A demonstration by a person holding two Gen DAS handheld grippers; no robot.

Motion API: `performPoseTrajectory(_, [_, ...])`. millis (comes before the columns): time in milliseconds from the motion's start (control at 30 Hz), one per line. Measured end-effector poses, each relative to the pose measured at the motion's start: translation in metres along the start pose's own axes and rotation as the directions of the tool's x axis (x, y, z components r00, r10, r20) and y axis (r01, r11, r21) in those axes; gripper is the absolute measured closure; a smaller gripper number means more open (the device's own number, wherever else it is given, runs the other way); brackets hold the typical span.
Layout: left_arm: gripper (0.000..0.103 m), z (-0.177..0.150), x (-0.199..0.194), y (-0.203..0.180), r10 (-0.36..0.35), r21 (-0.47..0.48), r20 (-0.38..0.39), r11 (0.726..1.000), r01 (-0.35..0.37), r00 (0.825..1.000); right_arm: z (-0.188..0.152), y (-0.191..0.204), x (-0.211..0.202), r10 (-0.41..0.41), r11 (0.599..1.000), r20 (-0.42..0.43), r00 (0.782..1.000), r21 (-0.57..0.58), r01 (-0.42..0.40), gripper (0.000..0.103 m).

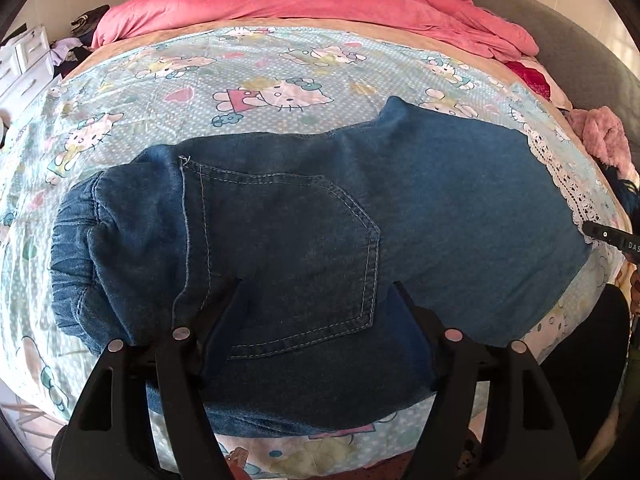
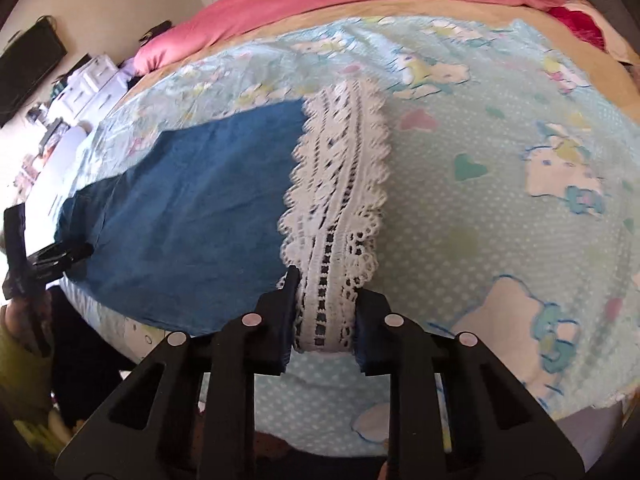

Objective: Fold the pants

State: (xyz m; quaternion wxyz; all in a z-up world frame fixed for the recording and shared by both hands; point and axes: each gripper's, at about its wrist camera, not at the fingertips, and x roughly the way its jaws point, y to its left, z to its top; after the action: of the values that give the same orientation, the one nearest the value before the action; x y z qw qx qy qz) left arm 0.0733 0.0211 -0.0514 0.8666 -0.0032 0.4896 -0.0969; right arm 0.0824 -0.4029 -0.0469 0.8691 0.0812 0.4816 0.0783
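One pair of blue denim pants [image 1: 304,216] was seen laid flat across a bed sheet [image 1: 248,64] printed with cartoon cats, the elastic waistband bunched toward the left of the left wrist view and one stitched back pocket [image 1: 288,256] facing up. One band of white lace trim [image 2: 340,200] was found along the hem end of the pants, at the right. The left gripper [image 1: 316,292] was held over the near edge of the seat area, its two fingers spread wide with denim lying between them; whether the cloth was pinched could not be told. The right gripper [image 2: 326,304] was seen closed narrowly on the near end of the lace trim, both pads pressing the bunched lace. One pink duvet [image 1: 304,0] was heaped along the far side of the bed, and one white drawer unit [image 1: 24,64] was visible beside the bed at the left.
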Motion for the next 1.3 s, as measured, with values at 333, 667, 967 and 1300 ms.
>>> performPoseTrajectory(333, [0.030,-0.002,-0.001,0.004,-0.033,-0.025,0.012,0.999,0.033,0.999,-0.008,-0.004,-0.005,-0.063,0.998,0.000,0.998,0.005,0.063,0.065])
performPoseTrajectory(667, [0.018,0.021,-0.047,0.000,-0.027,-0.030,0.162,0.999,0.032,0.986,0.018,0.043,-0.015,0.028,0.994,0.129,0.991,-0.107,-0.014,0.041])
performPoseTrajectory(967, [0.018,0.068,0.019,-0.020,-0.123,-0.059,0.068,0.990,0.127,0.990,0.079,0.132,0.079,0.111,0.956,-0.025,0.993,-0.270,-0.114,0.032])
performPoseTrajectory(1300, [0.019,0.064,0.045,0.016,0.061,-0.105,0.058,0.993,-0.055,0.996,0.100,0.083,0.117,0.013,0.995,-0.044,0.999,-0.102,-0.018,0.029])
